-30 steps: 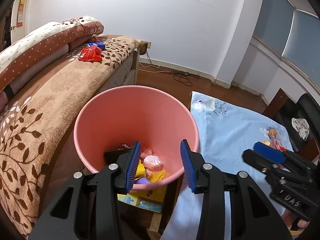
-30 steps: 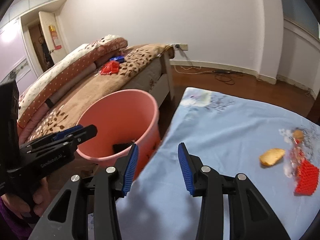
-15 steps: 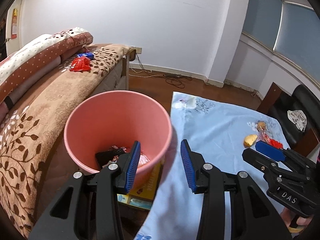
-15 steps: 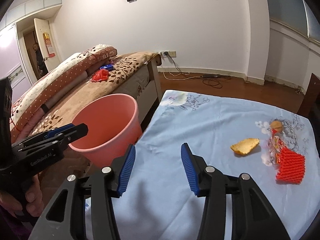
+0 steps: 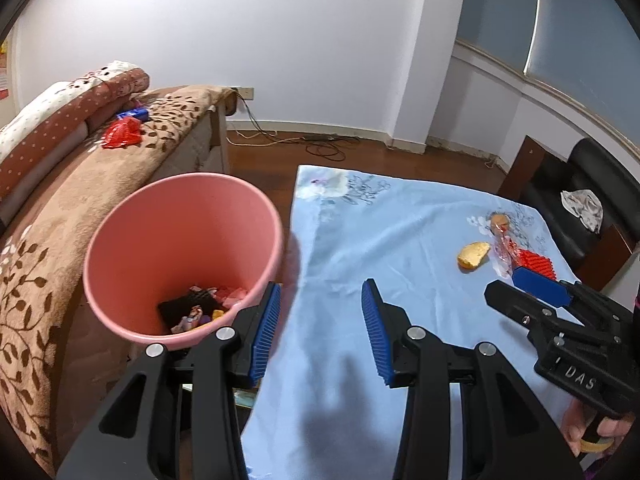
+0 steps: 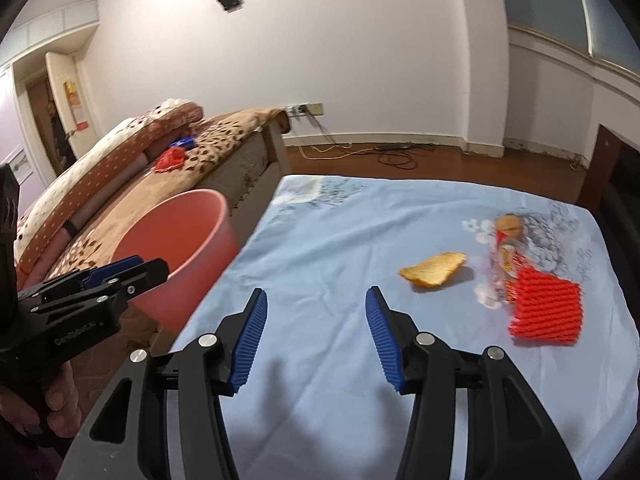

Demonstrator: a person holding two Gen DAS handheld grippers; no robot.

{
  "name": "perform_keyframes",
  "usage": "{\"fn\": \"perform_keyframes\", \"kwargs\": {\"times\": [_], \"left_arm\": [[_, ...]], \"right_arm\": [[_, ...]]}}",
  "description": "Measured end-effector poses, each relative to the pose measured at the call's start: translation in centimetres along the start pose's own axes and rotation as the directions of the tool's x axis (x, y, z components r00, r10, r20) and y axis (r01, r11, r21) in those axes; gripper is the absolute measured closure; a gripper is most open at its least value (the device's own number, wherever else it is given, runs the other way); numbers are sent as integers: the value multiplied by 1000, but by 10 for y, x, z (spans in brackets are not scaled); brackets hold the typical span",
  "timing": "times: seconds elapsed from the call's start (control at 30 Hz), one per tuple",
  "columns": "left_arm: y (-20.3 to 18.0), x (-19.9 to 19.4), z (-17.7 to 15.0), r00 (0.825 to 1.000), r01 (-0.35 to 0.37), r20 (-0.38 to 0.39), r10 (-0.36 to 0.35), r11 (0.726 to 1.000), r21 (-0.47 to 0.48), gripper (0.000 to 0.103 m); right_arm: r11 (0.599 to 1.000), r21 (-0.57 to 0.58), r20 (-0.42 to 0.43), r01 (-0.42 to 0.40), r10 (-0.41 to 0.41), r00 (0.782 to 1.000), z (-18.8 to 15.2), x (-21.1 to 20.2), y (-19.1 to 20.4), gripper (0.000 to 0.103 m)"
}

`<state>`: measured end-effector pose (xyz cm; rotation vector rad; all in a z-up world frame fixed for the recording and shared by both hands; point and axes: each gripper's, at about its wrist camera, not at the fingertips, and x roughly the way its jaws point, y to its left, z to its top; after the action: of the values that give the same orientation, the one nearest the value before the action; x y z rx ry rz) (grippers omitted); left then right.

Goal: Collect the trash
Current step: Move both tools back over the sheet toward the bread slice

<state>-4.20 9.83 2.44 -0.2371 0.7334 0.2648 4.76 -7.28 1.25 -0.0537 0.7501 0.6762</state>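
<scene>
Trash still out lies ahead and to the right of the right tongs (image 6: 316,344), on the blue-clothed counter (image 6: 328,240): a yellow-orange peel or crust (image 6: 434,269), what it is being unclear; beyond it a red ribbed net (image 6: 546,307) lying against a clear wrapper with red print (image 6: 505,256); and at the far end a small round brown thing (image 6: 509,224), smeared by blur. The wrapper's edges melt into the cloth's flower print, so its outline cannot be traced.

Right tongs stand open over bare cloth with nothing between the blue pads; their jaws have just been opening wider. Left tongs (image 5: 320,330) are open too, empty, hanging over the counter's near left edge.

Just left of the left tongs sits the pink bin (image 5: 180,208), its near rim cut off behind the left finger. Inside it, scraps (image 5: 200,310) show dimly: something black, pink crumples, a bit of yellow, none clearly readable.

Further left runs a bed with a brown leaf-pattern blanket (image 5: 60,216), carrying a red packet (image 5: 122,133) and a blue one (image 5: 134,113), too small to identify. Far right of the left tongs, a dark chair (image 5: 592,184) holds a crumpled pale cloth (image 5: 582,206), the chair cropped by the lens edge. A hand (image 6: 60,400) gripping the left tool is only partly seen.
</scene>
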Motion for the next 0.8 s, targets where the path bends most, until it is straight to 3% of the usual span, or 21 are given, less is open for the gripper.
{"fn": "perform_keyframes", "kwargs": {"times": [0.37,0.8], "left_arm": [[-29,28,6,998,54,-35,-54,998,23,60],[-74,59,10,988,136,-89,-127,985,102,60]], "right_arm": [[988,86,1,127,-128,992,-6,-11,-69,52],[939,245,-2,242,-249,968,-23,-37,-146,52]]}}
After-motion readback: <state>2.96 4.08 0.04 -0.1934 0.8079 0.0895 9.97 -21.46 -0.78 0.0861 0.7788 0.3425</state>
